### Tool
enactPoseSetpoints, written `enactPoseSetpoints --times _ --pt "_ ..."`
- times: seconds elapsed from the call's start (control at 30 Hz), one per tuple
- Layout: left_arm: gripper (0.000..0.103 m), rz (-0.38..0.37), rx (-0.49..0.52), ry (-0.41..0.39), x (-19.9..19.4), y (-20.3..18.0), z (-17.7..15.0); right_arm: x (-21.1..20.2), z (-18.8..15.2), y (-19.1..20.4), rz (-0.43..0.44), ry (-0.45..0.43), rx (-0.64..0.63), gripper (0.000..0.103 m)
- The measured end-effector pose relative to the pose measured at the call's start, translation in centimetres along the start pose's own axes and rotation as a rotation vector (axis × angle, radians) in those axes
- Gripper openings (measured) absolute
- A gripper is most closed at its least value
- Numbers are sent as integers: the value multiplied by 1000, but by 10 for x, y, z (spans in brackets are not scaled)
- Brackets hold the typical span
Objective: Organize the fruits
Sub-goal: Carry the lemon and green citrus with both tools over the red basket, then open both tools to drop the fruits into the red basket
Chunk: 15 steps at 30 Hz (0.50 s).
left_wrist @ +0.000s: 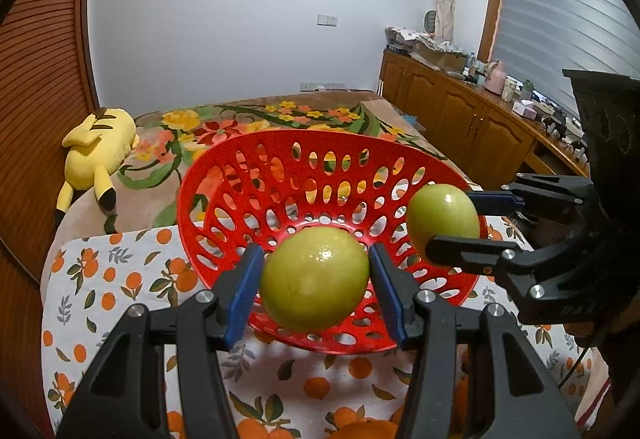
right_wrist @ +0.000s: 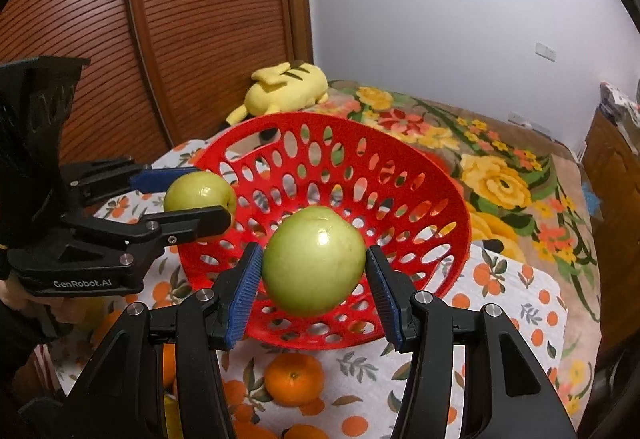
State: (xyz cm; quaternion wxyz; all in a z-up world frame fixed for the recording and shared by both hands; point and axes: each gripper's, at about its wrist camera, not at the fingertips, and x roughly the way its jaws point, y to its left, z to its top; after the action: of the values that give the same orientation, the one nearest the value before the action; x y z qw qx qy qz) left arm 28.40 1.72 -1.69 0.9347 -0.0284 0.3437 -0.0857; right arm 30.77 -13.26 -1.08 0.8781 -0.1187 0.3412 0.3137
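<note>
A red perforated basket (left_wrist: 280, 167) (right_wrist: 420, 175) stands on an orange-patterned cloth. My left gripper (left_wrist: 316, 279) is shut on a green apple (left_wrist: 316, 279) held above the basket's near rim. It shows from the right wrist view (right_wrist: 192, 199) with that apple (right_wrist: 196, 191) at the basket's left rim. My right gripper (right_wrist: 314, 263) is shut on a second green apple (right_wrist: 314, 263) above the basket's near side. From the left wrist view it (left_wrist: 448, 219) holds that apple (left_wrist: 440, 215) at the basket's right rim. The basket holds no fruit.
An orange (right_wrist: 294, 379) lies on the cloth (left_wrist: 120, 279) in front of the basket, with more oranges at the lower left (right_wrist: 168, 363) and bottom edge (left_wrist: 364, 431). A yellow plush toy (left_wrist: 100, 143) lies on the flowered bed behind. Wooden cabinets (left_wrist: 460, 119) run along the right.
</note>
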Motion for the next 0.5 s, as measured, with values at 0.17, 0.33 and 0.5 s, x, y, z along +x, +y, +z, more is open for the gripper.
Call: enactPoseSetpoints --times 0.17,0.33,0.5 --pt "53 1 9 9 5 -1 2 5 -1 -2 0 20 -5 54" --pt "53 3 15 18 9 -3 1 6 -3 -3 -1 27 1 54" --pt "53 4 17 17 9 -4 1 4 -2 -5 -5 15 15 54"
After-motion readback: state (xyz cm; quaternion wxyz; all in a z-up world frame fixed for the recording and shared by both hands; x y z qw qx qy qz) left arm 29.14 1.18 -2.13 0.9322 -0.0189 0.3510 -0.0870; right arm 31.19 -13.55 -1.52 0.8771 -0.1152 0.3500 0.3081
